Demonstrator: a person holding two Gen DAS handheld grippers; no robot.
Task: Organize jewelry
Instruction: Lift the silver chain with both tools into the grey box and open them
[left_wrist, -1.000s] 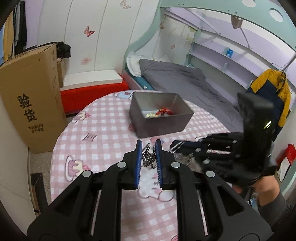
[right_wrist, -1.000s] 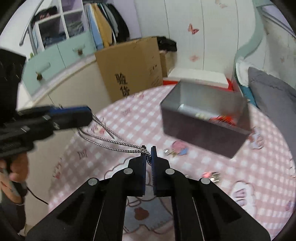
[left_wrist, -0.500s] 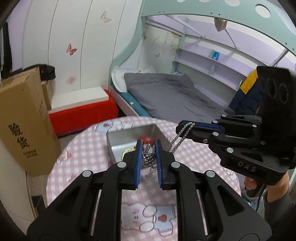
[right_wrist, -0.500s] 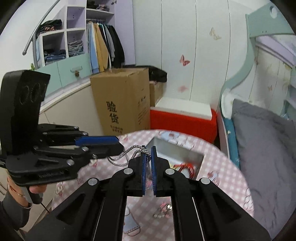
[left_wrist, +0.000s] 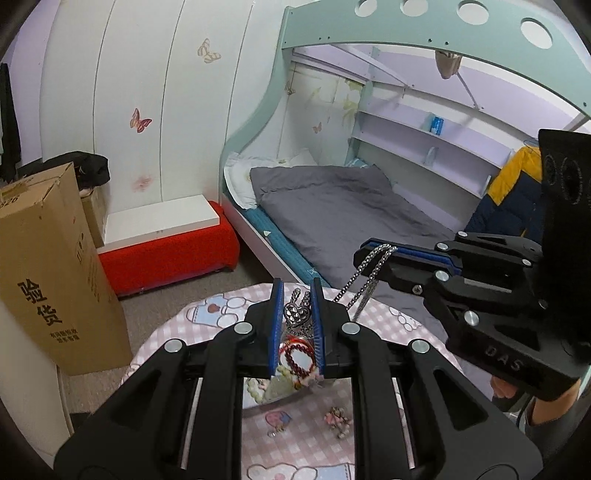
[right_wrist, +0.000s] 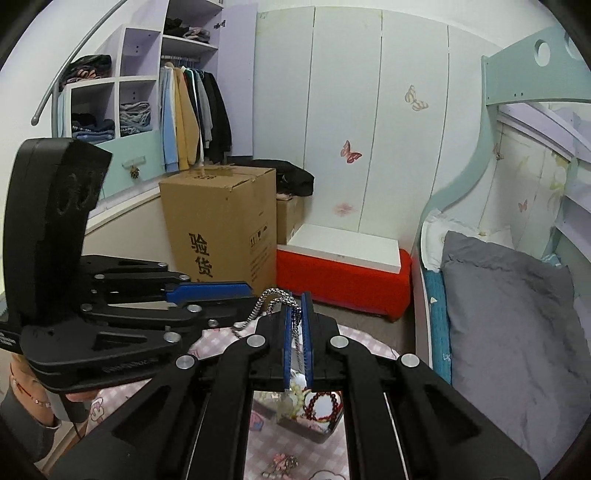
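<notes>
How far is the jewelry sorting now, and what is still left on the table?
Done: a red bead bracelet and pale beads already lie in the grey box. In hand: the silver necklace, its heart pendant clamped in the left gripper and its chain in the right gripper, both above the box. Left: two small pieces on the pink checked tablecloth.

Left gripper (left_wrist: 297, 317) and right gripper (right_wrist: 296, 325) both have jaws clamped, held side by side.
</notes>
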